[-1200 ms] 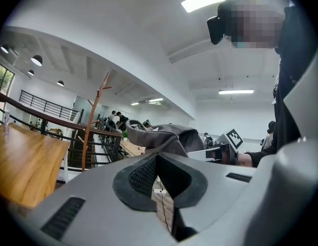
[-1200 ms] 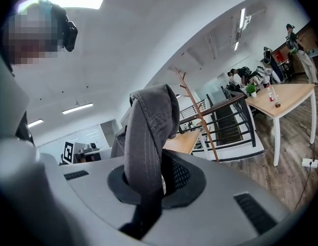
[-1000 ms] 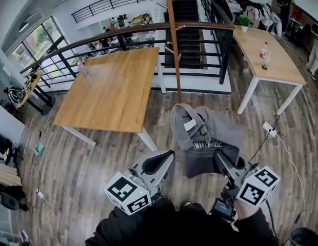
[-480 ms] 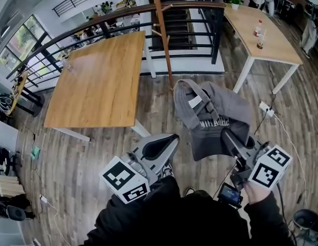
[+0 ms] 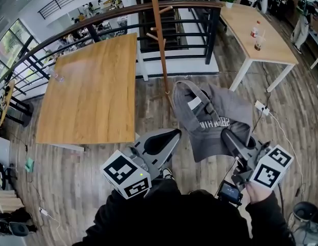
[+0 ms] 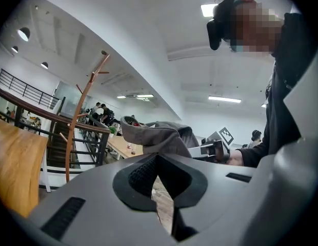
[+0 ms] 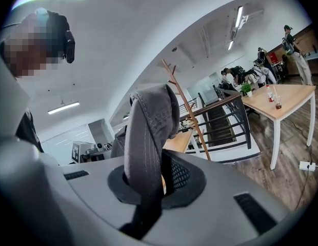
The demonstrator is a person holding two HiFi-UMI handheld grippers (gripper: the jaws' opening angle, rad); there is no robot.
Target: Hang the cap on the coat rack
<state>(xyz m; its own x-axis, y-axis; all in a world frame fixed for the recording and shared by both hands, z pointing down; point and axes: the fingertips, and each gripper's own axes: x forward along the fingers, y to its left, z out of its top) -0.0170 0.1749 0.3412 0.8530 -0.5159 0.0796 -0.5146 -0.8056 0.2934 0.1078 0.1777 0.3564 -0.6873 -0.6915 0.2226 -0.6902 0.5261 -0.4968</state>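
Observation:
A grey cap (image 5: 213, 118) with a strap and white label hangs in the air from my right gripper (image 5: 230, 136), which is shut on its brim edge. In the right gripper view the cap's grey cloth (image 7: 148, 132) stands up between the pads. The coat rack (image 5: 160, 50) is a thin wooden pole with short pegs, just beyond and left of the cap; it also shows in the left gripper view (image 6: 79, 117) and the right gripper view (image 7: 187, 106). My left gripper (image 5: 174, 134) is left of the cap, shut on nothing, and apart from it.
A large wooden table (image 5: 90, 91) stands left of the rack. A dark metal railing (image 5: 148, 19) runs behind it, with stairs beyond. A second table (image 5: 254, 35) with bottles is at the right. A power strip and cable (image 5: 260, 107) lie on the wooden floor.
Both grippers and the cap have moved forward toward the coat rack. The rack's pole and the tables now sit closer in the head view. The right grip on the cap is unchanged.

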